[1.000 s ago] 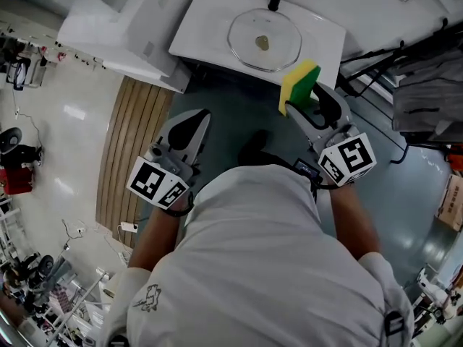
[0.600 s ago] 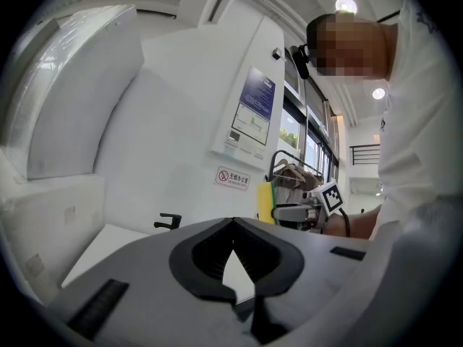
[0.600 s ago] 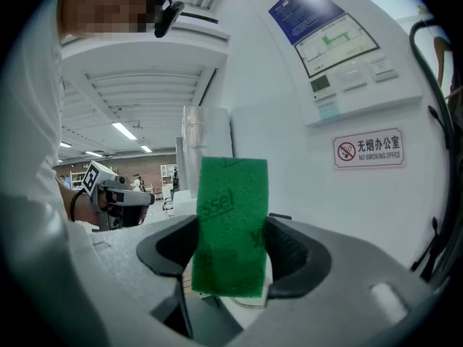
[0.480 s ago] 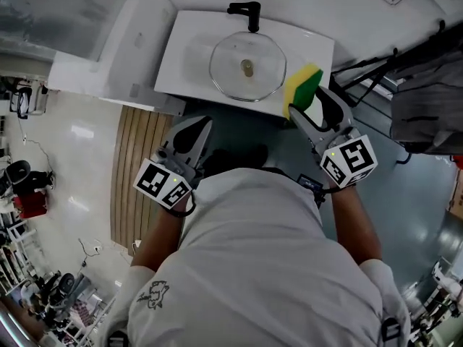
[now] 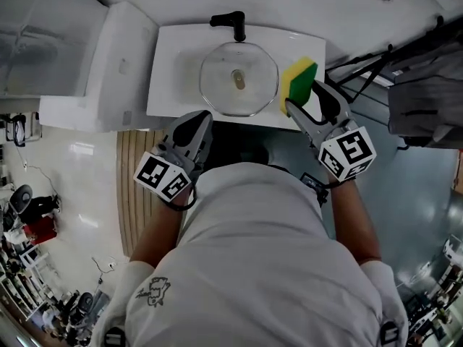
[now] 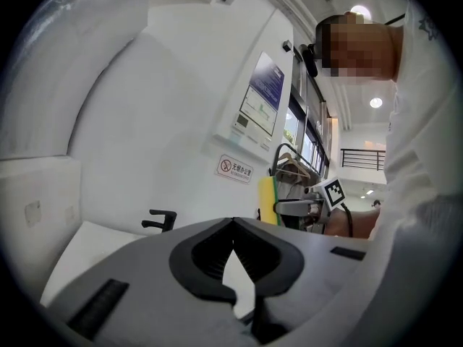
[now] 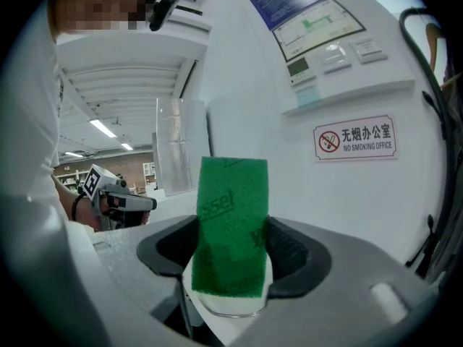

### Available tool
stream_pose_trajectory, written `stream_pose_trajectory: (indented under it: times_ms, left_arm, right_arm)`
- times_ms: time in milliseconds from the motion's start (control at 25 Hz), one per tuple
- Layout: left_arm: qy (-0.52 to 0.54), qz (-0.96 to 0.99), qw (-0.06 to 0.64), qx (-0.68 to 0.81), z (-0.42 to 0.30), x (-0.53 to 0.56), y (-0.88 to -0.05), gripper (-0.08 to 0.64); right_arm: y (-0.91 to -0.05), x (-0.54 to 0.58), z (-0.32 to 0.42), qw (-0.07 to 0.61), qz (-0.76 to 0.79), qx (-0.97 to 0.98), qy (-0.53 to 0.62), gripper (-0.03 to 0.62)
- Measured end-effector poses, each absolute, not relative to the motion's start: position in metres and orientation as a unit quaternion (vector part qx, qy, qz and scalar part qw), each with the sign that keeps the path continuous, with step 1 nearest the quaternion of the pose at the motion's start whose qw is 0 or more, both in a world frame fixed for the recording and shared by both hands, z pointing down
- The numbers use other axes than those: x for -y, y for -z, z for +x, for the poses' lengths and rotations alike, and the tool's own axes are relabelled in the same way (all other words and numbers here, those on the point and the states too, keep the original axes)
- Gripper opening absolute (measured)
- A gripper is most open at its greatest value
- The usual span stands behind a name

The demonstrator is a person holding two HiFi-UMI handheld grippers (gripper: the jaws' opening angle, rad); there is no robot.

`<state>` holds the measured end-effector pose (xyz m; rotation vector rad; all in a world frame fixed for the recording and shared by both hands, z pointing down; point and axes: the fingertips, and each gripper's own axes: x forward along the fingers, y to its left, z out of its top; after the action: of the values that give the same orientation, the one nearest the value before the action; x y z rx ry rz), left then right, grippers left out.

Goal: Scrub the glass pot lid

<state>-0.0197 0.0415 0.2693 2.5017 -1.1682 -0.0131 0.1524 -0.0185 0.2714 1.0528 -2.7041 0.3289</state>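
The round glass pot lid (image 5: 239, 78) with a small knob lies in the white sink (image 5: 170, 71) below a black faucet (image 5: 230, 22). My right gripper (image 5: 293, 105) is shut on a yellow-and-green sponge (image 5: 298, 83), held upright just right of the lid's rim. In the right gripper view the sponge (image 7: 231, 226) stands green side toward the camera between the jaws, with the lid's edge (image 7: 228, 311) showing below. My left gripper (image 5: 194, 125) is shut and empty, hovering at the sink's near edge; in its own view the jaws (image 6: 233, 241) meet, with the faucet (image 6: 160, 219) beyond.
A white box-shaped unit (image 5: 94, 56) stands left of the sink. A wooden slatted mat (image 5: 134, 186) lies on the floor at the left. Black cables and a grey bag (image 5: 423, 100) sit at the right. A no-smoking sign (image 7: 354, 137) hangs on the white wall.
Both grippers have come closer to the sink. The sponge now stands beside the lid's right rim, and the left gripper reaches the sink's near edge.
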Motion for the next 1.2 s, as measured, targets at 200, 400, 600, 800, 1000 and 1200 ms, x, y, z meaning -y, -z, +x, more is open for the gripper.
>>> stream_pose_trajectory:
  times_ms: [200,400,600,800,1000,1200]
  left_arm:
    - [-0.012,0.894,0.21,0.397,-0.044,0.006,-0.285,-0.002]
    - [-0.02,0.894,0.229,0.384,-0.076,0.05,-0.31,-0.002]
    - [-0.042,0.891,0.269,0.362,-0.098,0.083,-0.347,-0.001]
    - [-0.076,0.882,0.32,0.337,-0.116,0.106,-0.401,0.006]
    - [-0.111,0.866,0.375,0.313,-0.124,0.116,-0.459,0.068]
    - [-0.127,0.846,0.423,0.297,-0.131,0.121,-0.504,0.147]
  right_arm:
    - [-0.288,0.054,0.131,0.131,0.367,0.912,-0.129,0.29]
    - [-0.311,0.089,0.11,0.154,0.383,0.899,-0.145,0.291]
    - [-0.343,0.118,0.095,0.179,0.401,0.882,-0.173,0.291]
    - [-0.378,0.147,0.087,0.211,0.419,0.863,-0.188,0.293]
    - [-0.423,0.165,0.079,0.243,0.422,0.846,-0.216,0.293]
    - [-0.468,0.179,0.075,0.281,0.421,0.826,-0.248,0.293]
